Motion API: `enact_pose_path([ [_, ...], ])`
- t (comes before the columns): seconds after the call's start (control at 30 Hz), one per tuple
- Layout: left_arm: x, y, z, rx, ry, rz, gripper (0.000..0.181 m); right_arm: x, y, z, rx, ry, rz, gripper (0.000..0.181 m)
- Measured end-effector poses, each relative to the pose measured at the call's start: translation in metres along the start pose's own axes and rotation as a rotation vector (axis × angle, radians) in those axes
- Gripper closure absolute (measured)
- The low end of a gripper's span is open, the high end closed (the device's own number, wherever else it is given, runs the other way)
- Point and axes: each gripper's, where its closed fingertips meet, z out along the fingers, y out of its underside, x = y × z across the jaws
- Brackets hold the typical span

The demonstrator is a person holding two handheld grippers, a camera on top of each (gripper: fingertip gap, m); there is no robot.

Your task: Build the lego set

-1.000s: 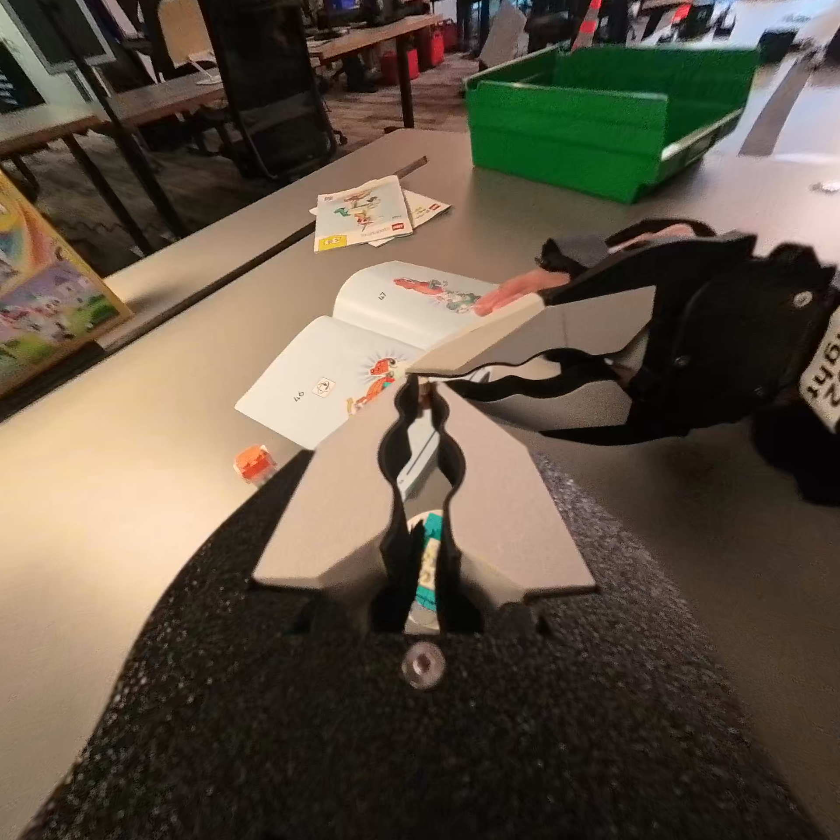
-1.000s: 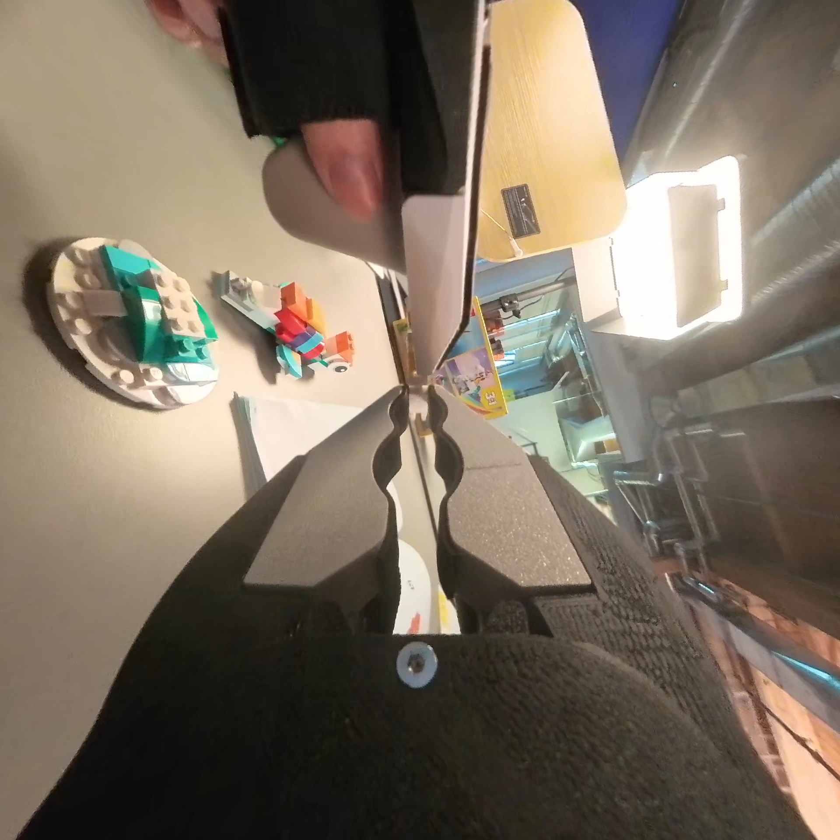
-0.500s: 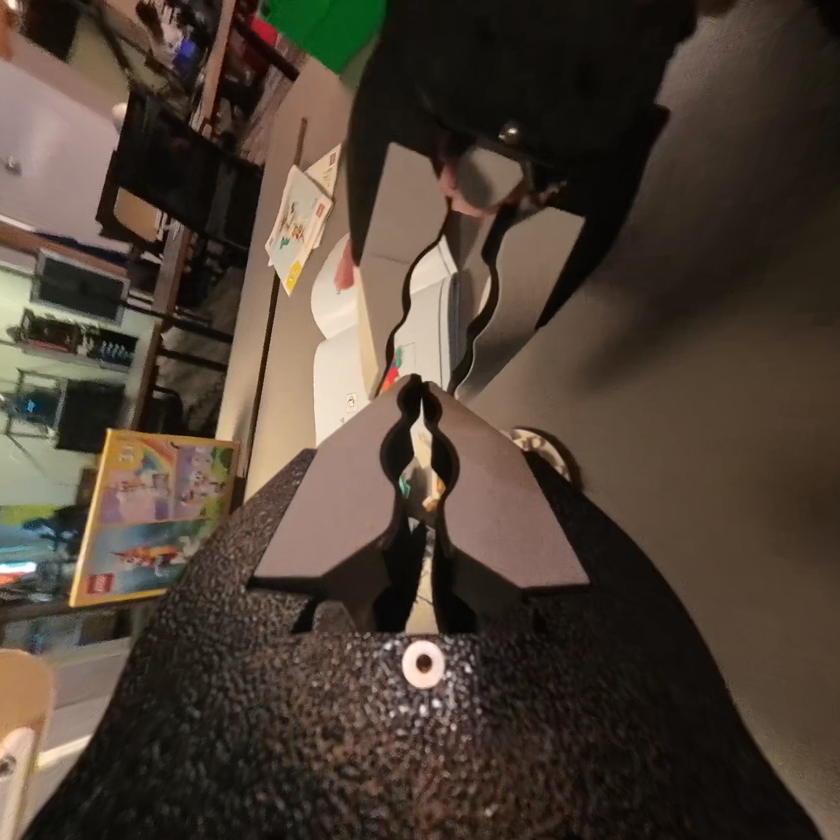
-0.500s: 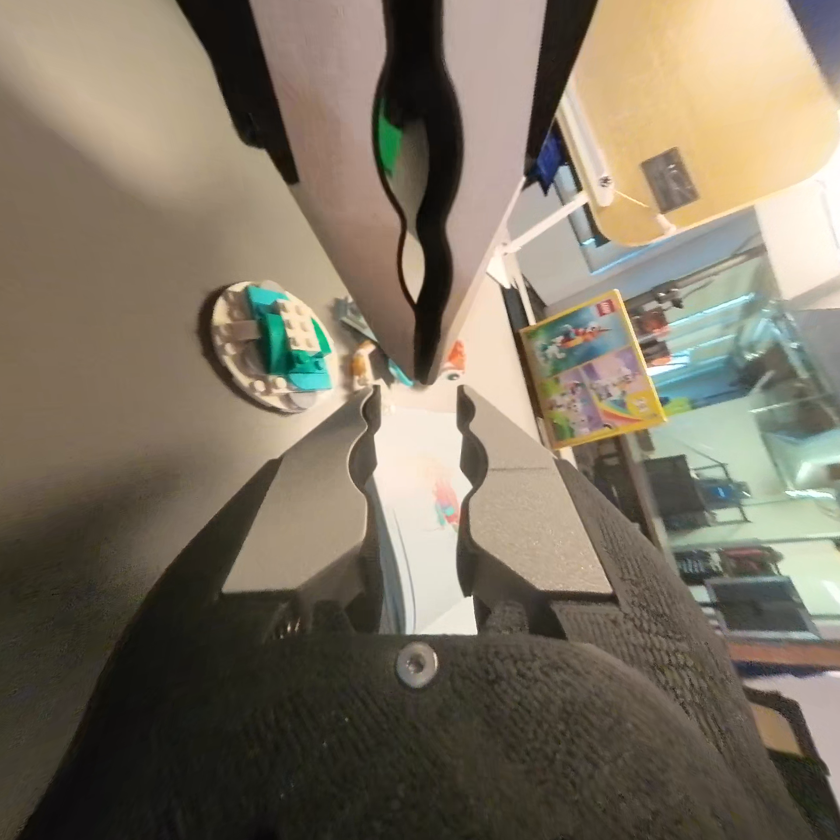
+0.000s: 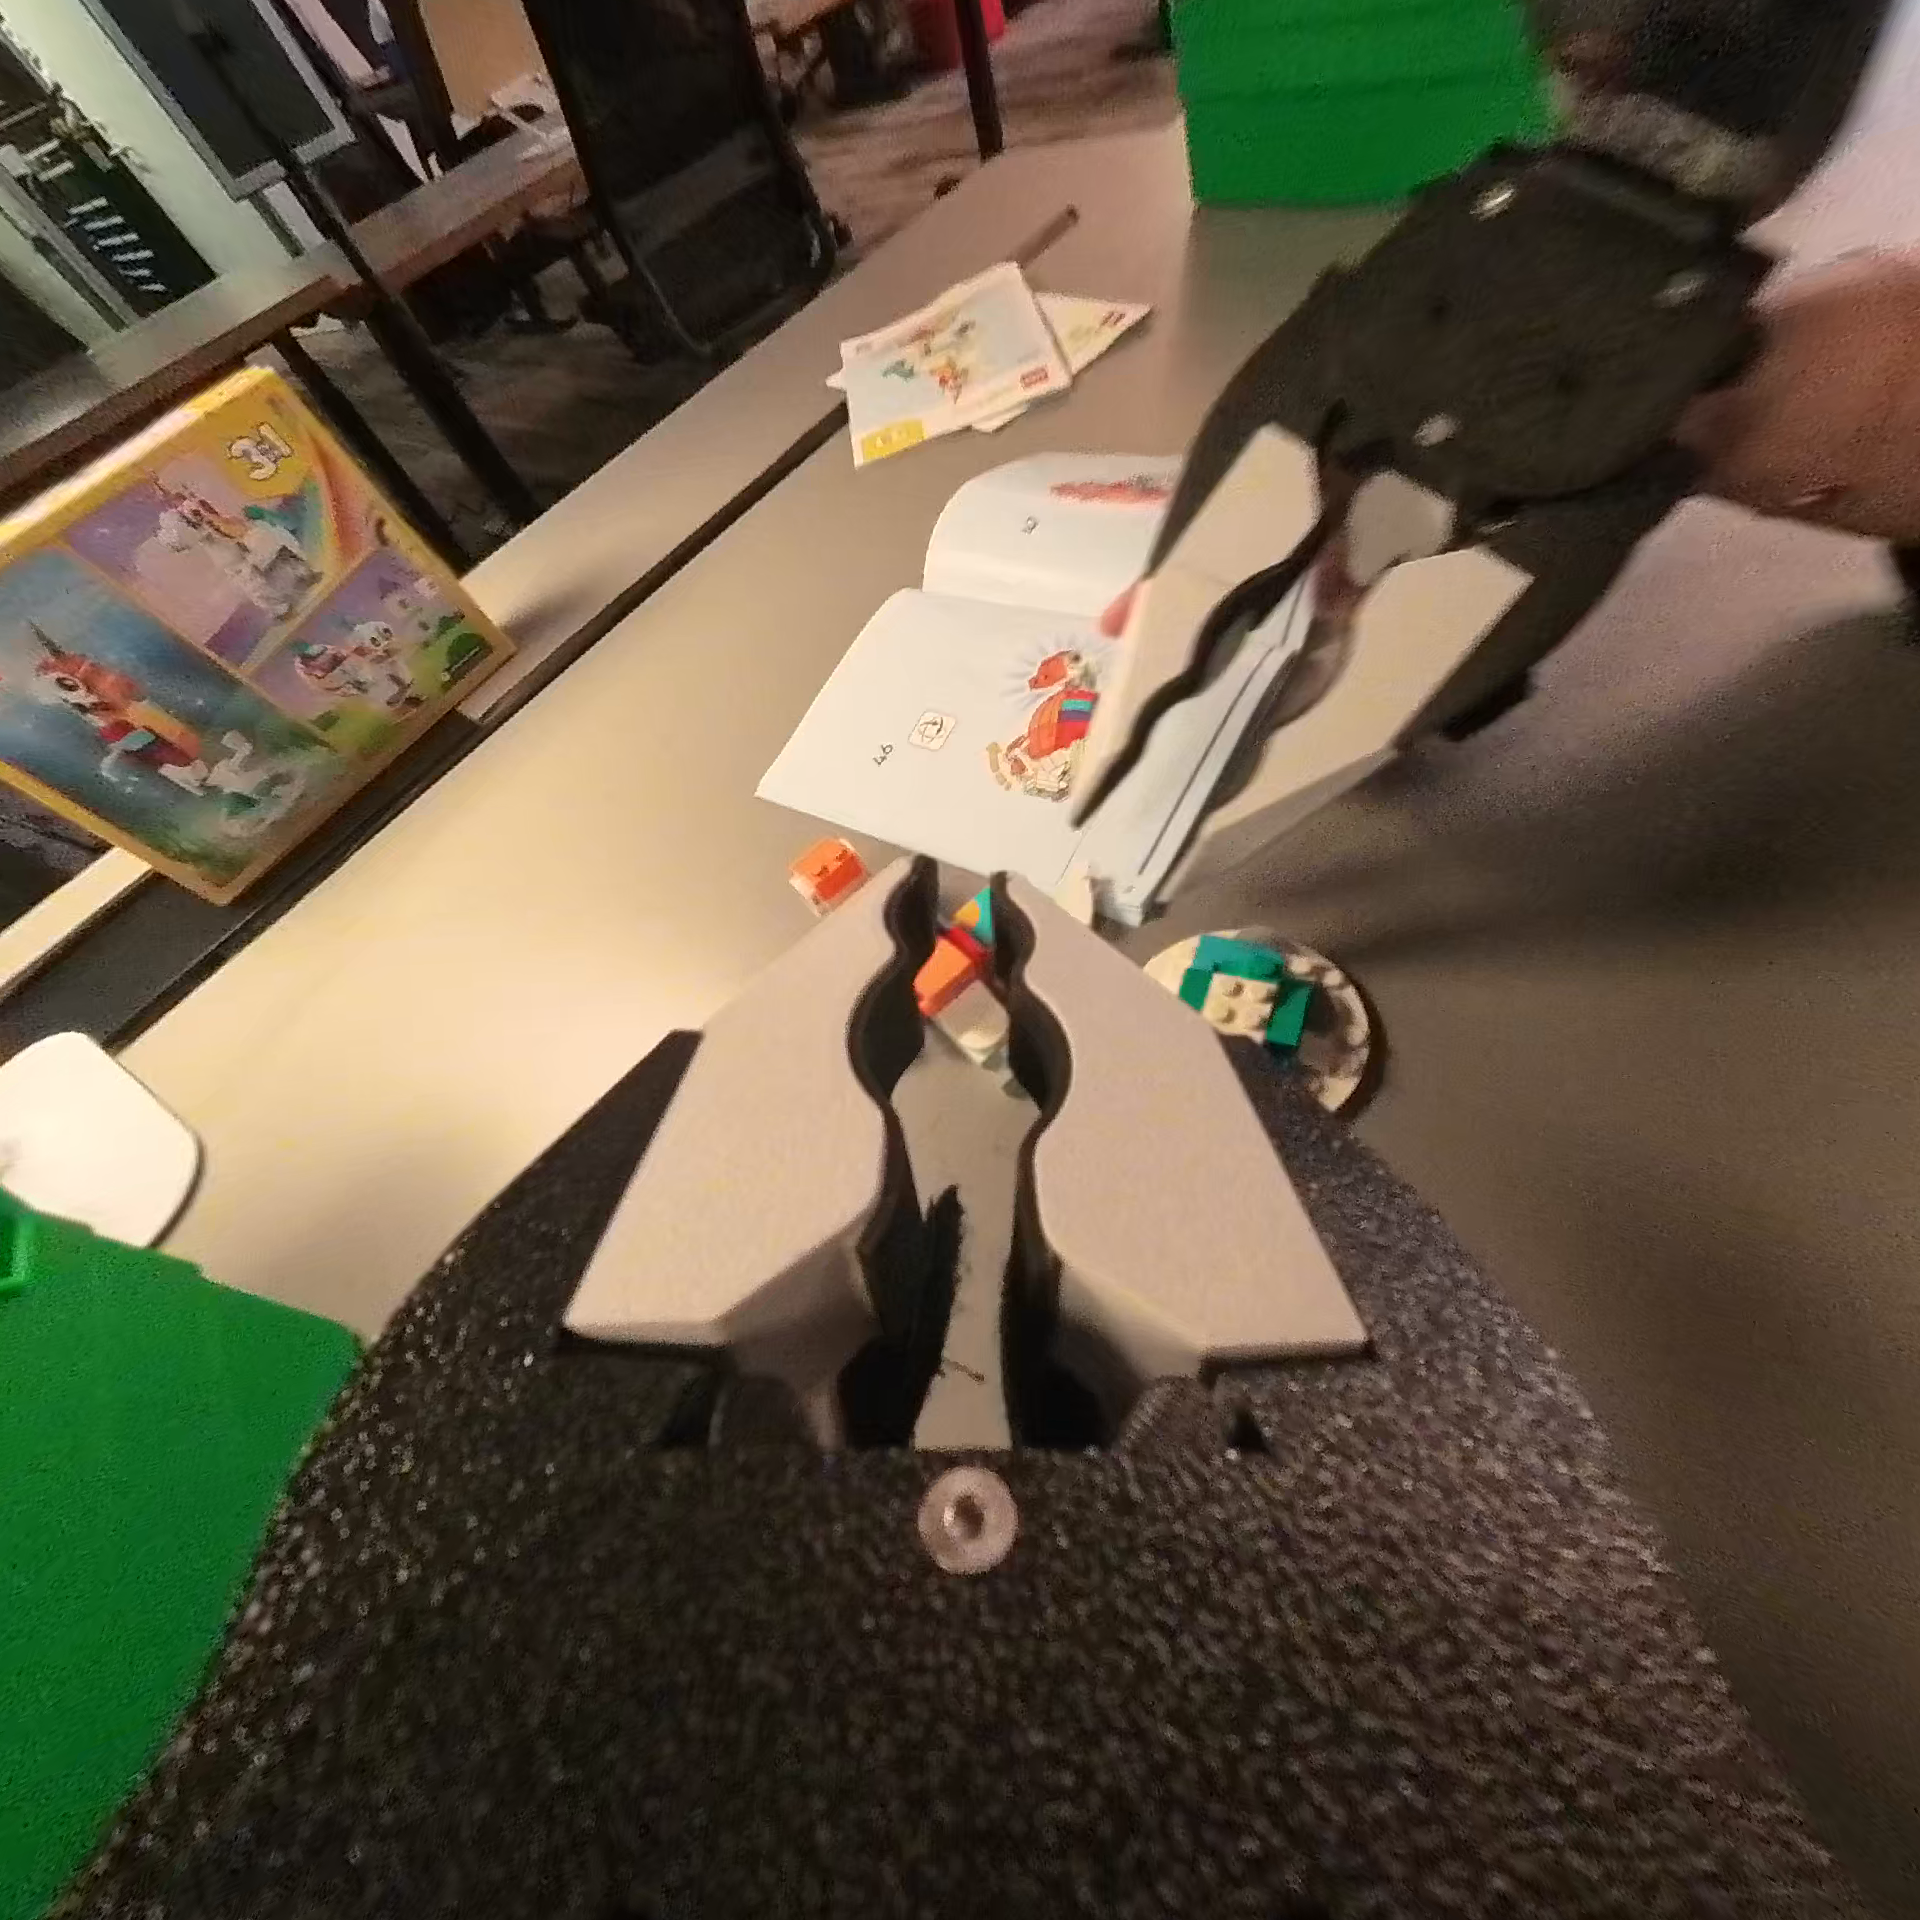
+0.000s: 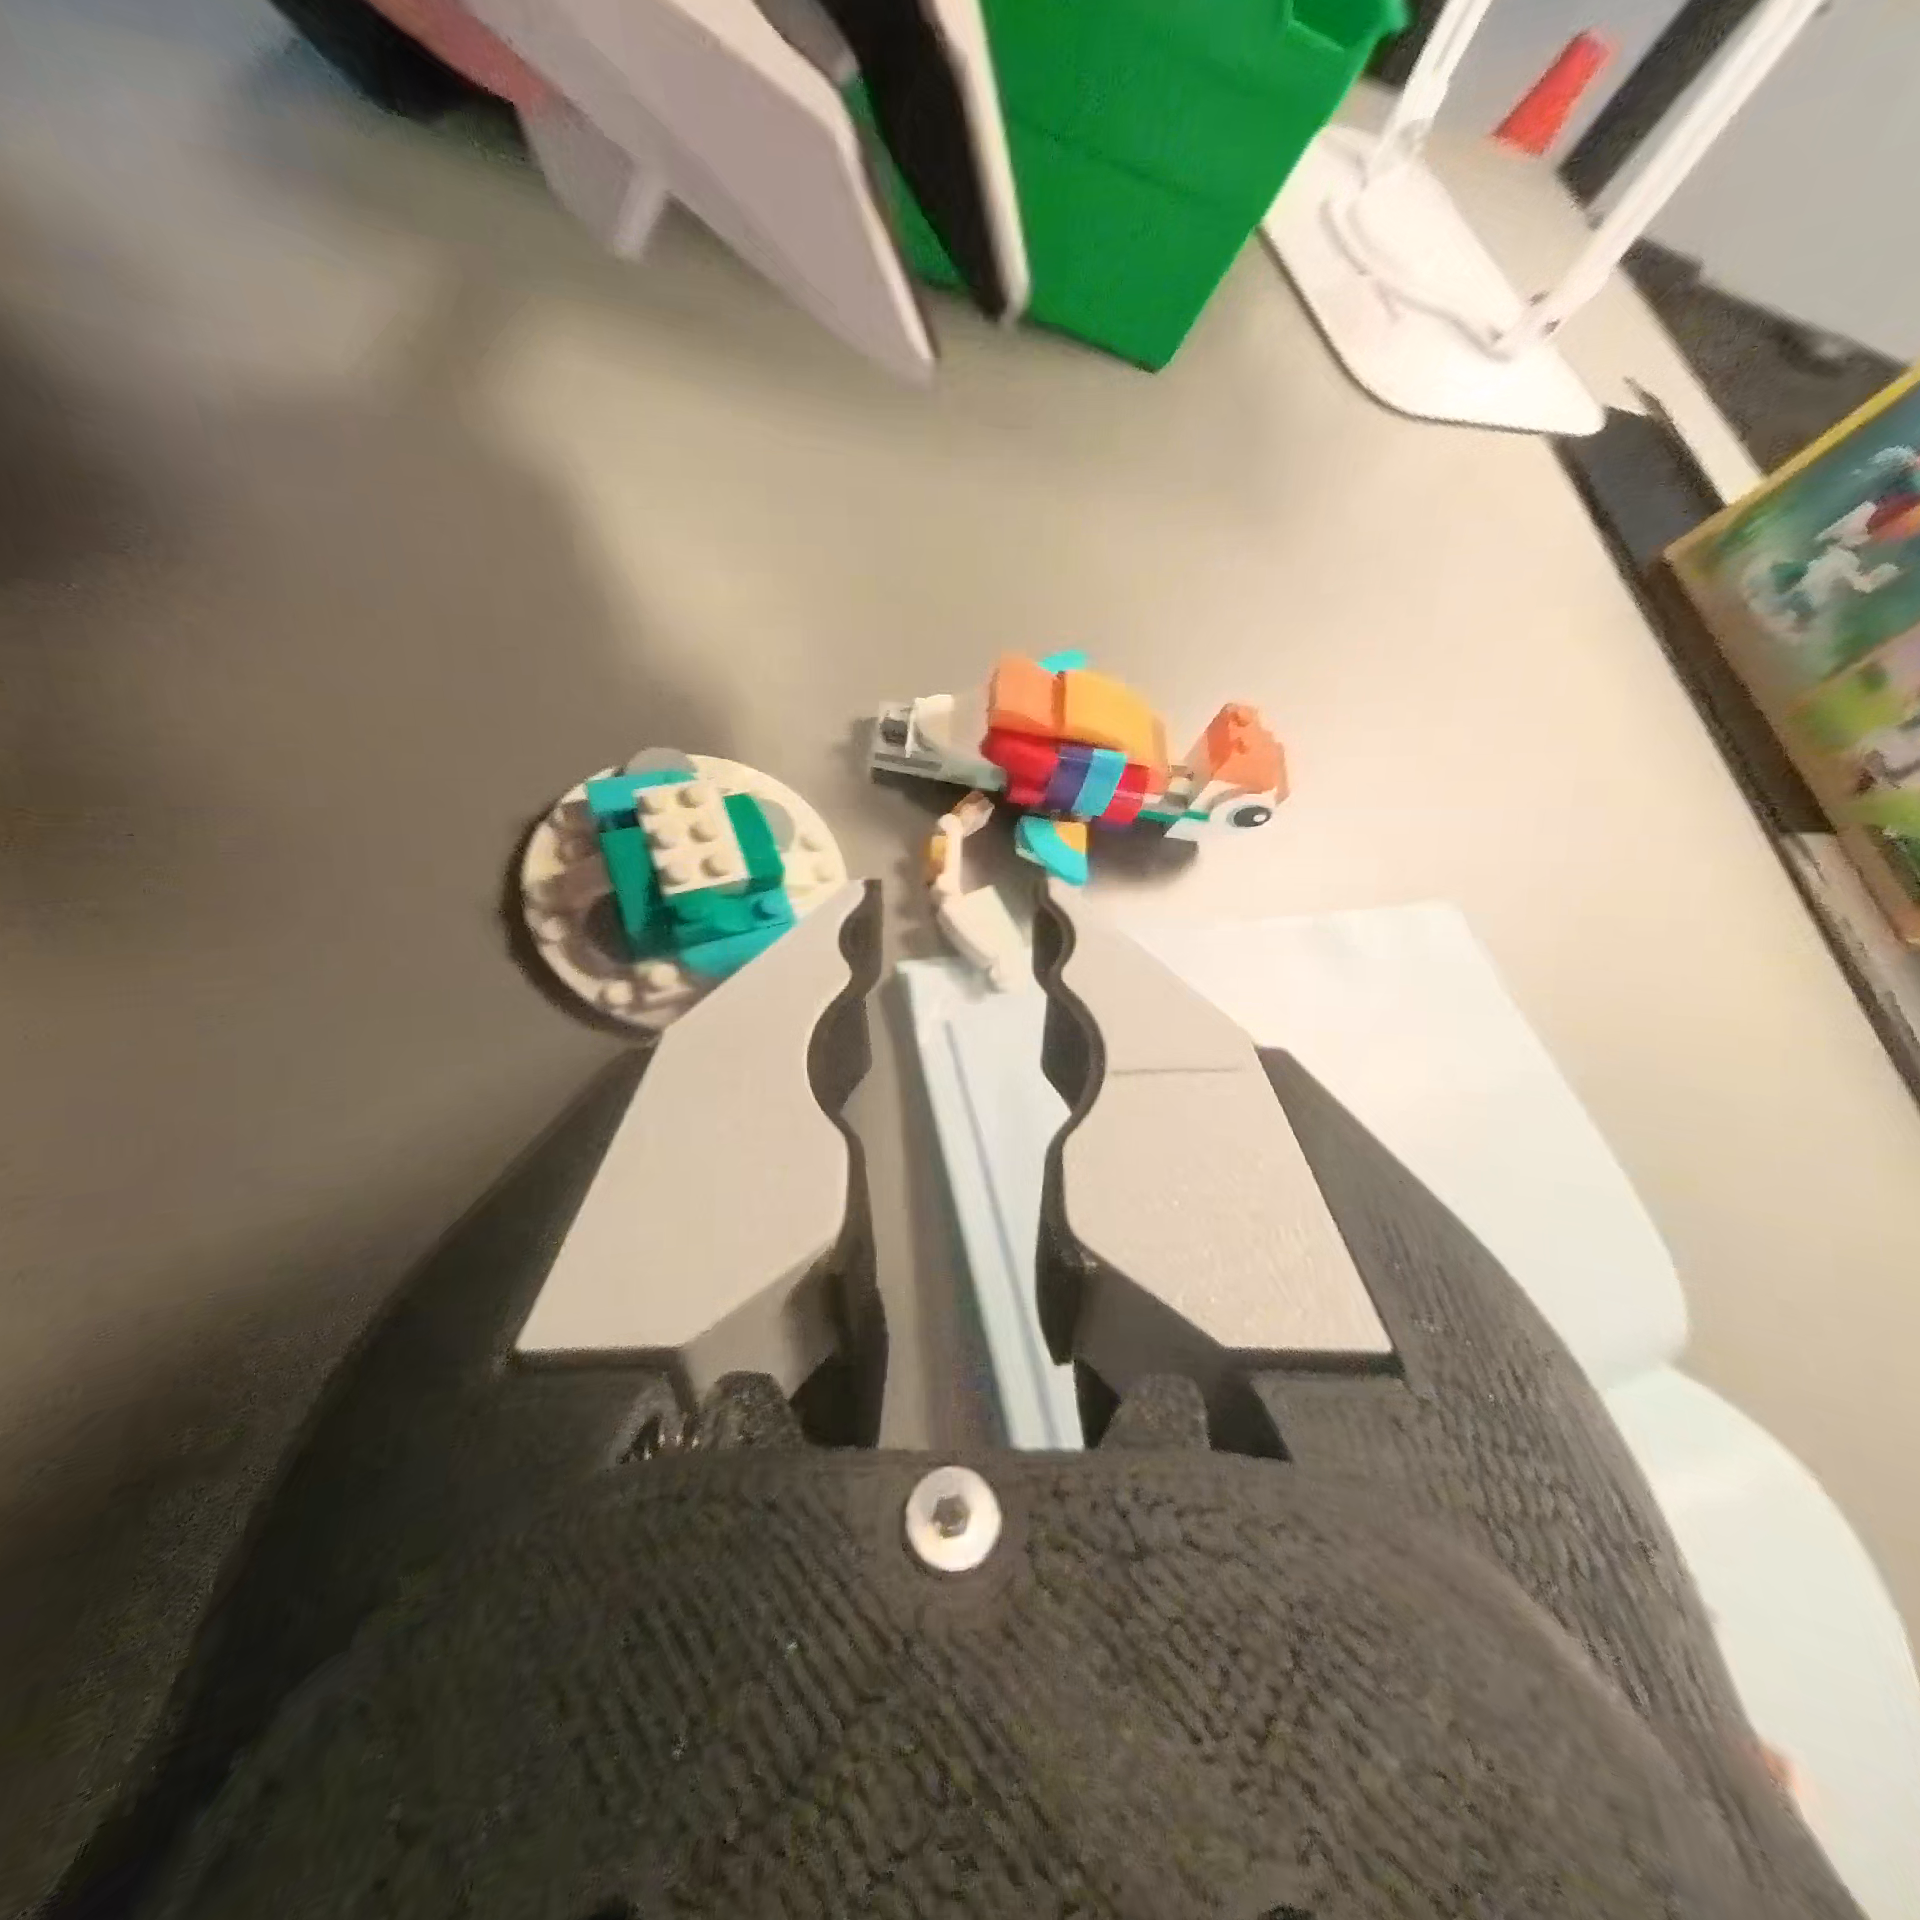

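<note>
A colourful lego model (image 6: 1081,758) lies on the grey table (image 6: 364,623), and part of it shows between my left fingers (image 5: 951,966). Beside it is a round white plate with teal bricks (image 6: 675,873), also in the left wrist view (image 5: 1247,997). A small white and orange piece (image 6: 966,914) lies just beyond my right gripper (image 6: 958,899), which is open, empty and above the open instruction booklet (image 6: 1351,1039). My left gripper (image 5: 958,878) is slightly open and empty, hovering over the model. A loose orange brick (image 5: 826,873) lies left of it.
A lego box (image 5: 208,644) leans at the table's left edge. Green bins stand far back (image 5: 1351,94) and near left (image 5: 135,1455). Closed booklets (image 5: 956,364) lie farther back. A white stand base (image 6: 1455,343) sits near the box. About 8 cm separates my left fingertips from my right. My right gripper's tips are some 7 cm from the loose orange brick (image 5: 826,873).
Both grippers swung back from their tilted poses to face the table. The right gripper's jaws opened wider. The left gripper went from shut to slightly open and drew back towards the model.
</note>
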Motion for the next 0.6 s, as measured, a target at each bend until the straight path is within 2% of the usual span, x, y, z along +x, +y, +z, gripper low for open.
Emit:
enact_pose_path([
  [0.17, 0.011, 0.001, -0.009, 0.029, 0.049, -0.028, 0.167, 0.004, 0.015, 0.018, -0.161, -0.22, -0.015, 0.156],
  [0.3, 0.026, 0.003, -0.01, 0.028, 0.11, 0.005, 0.161, -0.001, 0.021, 0.024, -0.211, -0.297, -0.058, 0.165],
  [0.37, 0.031, 0.001, -0.007, 0.038, 0.132, 0.027, 0.157, 0.001, 0.02, 0.023, -0.205, -0.273, -0.114, 0.168],
  [0.43, 0.037, 0.0, 0.001, 0.03, 0.141, 0.079, 0.146, 0.004, 0.012, 0.016, -0.161, -0.21, -0.23, 0.171],
  [0.5, 0.042, 0.004, 0.01, -0.025, 0.134, 0.185, 0.131, 0.004, 0.003, 0.004, -0.117, -0.133, -0.37, 0.172],
  [0.6, 0.051, 0.007, 0.023, -0.075, 0.113, 0.382, 0.127, -0.003, -0.006, -0.012, -0.1, -0.063, -0.521, 0.172],
])
